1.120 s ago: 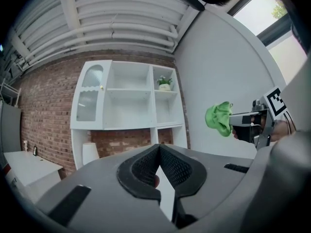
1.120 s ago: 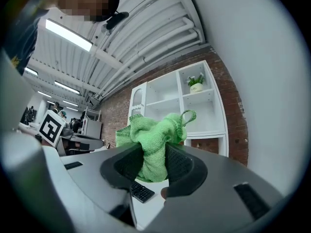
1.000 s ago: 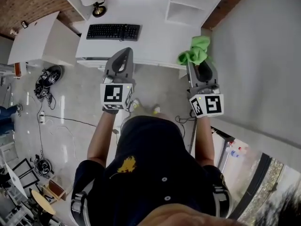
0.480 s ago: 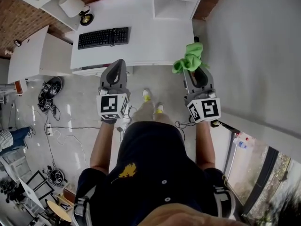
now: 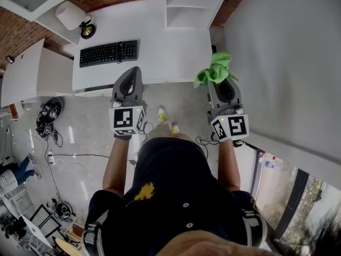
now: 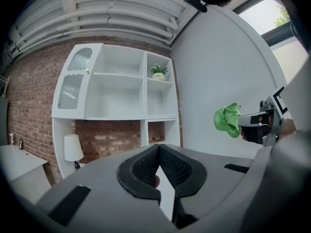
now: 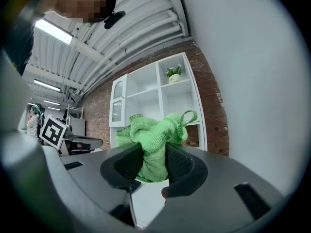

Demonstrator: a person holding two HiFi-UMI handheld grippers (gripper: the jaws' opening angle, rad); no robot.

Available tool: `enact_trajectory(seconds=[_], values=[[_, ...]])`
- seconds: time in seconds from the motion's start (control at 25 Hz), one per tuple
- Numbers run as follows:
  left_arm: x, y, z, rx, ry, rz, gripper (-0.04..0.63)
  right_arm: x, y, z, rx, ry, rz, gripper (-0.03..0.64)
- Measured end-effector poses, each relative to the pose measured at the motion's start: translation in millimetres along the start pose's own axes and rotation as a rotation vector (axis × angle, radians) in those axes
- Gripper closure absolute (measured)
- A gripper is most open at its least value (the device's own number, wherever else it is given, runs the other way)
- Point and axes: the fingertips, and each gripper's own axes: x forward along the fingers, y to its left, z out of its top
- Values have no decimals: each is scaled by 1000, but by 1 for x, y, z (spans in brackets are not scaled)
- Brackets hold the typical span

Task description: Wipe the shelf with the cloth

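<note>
Right gripper (image 7: 153, 161) is clamped firmly on the bunched green cloth (image 7: 154, 137), raised and aimed at the white shelf unit (image 7: 163, 98) beyond the desk (image 5: 160, 41), evidently carried ready for wiping but well apart from it, while left gripper (image 6: 158, 154), jaws pressed together and empty, hangs idle alongside.

head view looks steeply down at the desk (image 5: 160, 41); both gripper views face the white shelf (image 6: 119, 74).
</note>
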Motion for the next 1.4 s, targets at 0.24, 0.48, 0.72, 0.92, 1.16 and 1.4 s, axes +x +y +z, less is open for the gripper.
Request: enact_trajectory(seconds=[0.24,0.48,0.72,0.92,1.16,1.4], values=[[34,23,13,-19,-40,-10,578,35,-6,19,-21,-26,0,491],[59,49,13,-51,-56,-19,578,70,-10,29,-12,-26,-9,491],[85,70,-8,-89,-30,-42,578,95,-11,28,-23,6,-47,491],[100,81,-14,-106,-23,-84,578,115,-5,30,-29,13,-75,491],[123,80,-21,-97,-14,-157,578,132,0,27,-38,13,-110,491],[146,80,-21,-105,0,-187,578,143,-23,30,-24,13,-173,491]])
